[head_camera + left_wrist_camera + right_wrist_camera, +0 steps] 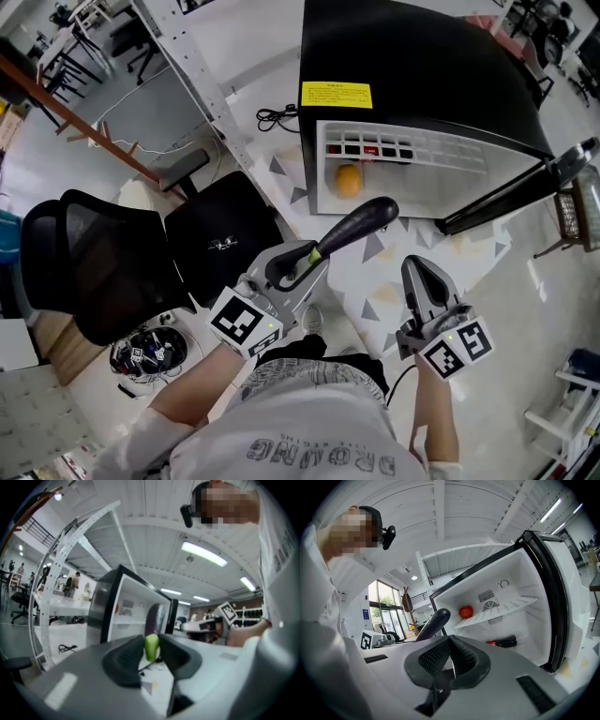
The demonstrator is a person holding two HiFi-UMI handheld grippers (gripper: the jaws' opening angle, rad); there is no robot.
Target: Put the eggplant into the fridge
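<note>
In the head view the dark purple eggplant (pixel 361 225) sticks out toward the open fridge (pixel 422 56), and my left gripper (pixel 314 255) is shut on its green stem. The left gripper view shows that stem (pixel 151 647) pinched between the pads, the eggplant's body (pixel 154 618) standing beyond them. My right gripper (pixel 419 267) hovers to the right of the eggplant, shut with nothing in it; its pads meet in the right gripper view (pixel 450 641). There the eggplant (pixel 433 623) shows at left, in front of the fridge's white shelf (pixel 506 606).
A red-orange fruit (pixel 465 611) lies on the fridge shelf and a dark bottle (pixel 504 642) below it. The fridge door (pixel 525 187) hangs open at right. A black office chair (pixel 94 262) stands at left, with a cable (pixel 277 117) and a metal rack (pixel 197 84) beside the fridge.
</note>
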